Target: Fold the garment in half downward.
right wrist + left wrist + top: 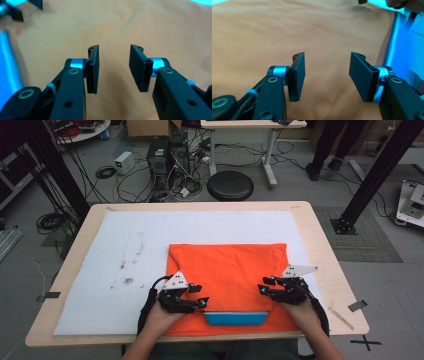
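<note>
Both claws — left claw (199, 296), right claw (264, 287) — are hovering released over the orange cloth (230, 265); nothing grasped, folding looks barely begun.

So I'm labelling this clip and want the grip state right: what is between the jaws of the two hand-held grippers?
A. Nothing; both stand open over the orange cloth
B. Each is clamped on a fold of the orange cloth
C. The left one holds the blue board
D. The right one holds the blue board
A: the left hand-held gripper and the right hand-held gripper both show a free gap between their pads, with the orange cloth lying flat beneath.
</note>
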The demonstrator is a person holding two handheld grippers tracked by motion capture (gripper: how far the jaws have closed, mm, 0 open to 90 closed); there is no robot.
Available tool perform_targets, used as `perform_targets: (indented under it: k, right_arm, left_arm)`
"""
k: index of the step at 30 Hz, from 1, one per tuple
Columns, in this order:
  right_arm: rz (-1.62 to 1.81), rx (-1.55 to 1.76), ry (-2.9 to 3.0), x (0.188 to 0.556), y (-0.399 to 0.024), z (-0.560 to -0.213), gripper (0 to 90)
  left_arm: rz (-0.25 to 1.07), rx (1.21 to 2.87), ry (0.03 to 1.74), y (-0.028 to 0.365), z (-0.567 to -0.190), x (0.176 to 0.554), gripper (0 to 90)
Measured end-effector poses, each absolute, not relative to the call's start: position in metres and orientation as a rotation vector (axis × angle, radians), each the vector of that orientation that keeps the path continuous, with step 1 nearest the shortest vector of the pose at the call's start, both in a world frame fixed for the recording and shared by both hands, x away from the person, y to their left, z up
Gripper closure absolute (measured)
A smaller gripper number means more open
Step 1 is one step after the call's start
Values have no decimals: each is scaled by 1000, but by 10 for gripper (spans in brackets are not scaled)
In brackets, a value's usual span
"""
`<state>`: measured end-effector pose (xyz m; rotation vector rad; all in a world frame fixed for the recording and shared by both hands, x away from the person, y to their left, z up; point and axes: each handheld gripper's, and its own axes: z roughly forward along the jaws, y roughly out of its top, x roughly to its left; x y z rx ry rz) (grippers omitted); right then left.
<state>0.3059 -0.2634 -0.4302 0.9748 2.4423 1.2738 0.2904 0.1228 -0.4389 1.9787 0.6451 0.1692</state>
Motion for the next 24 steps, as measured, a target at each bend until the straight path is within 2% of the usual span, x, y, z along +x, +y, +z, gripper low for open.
perform_targets:
  k: [5, 10, 16, 22, 24]
  right_arm:
    - [1289, 1053, 2341, 295, -281, -422, 581]
    - [1260, 1092, 2355, 292, -287, -428, 544]
    - [1243, 1062, 2398, 280, -286, -433, 544]
    - [1218, 1026, 2458, 270, -283, -439, 537]
    - [1175, 1022, 2488, 267, -282, -443, 573]
  left_arm:
    - [215, 1944, 687, 136, -434, 289, 447]
    - [211, 1986, 693, 142, -441, 283, 432]
    - [199, 1981, 698, 151, -444, 281, 427]
    - [168, 2043, 671, 143, -450, 280, 429]
    - [178, 2110, 663, 137, -451, 281, 480]
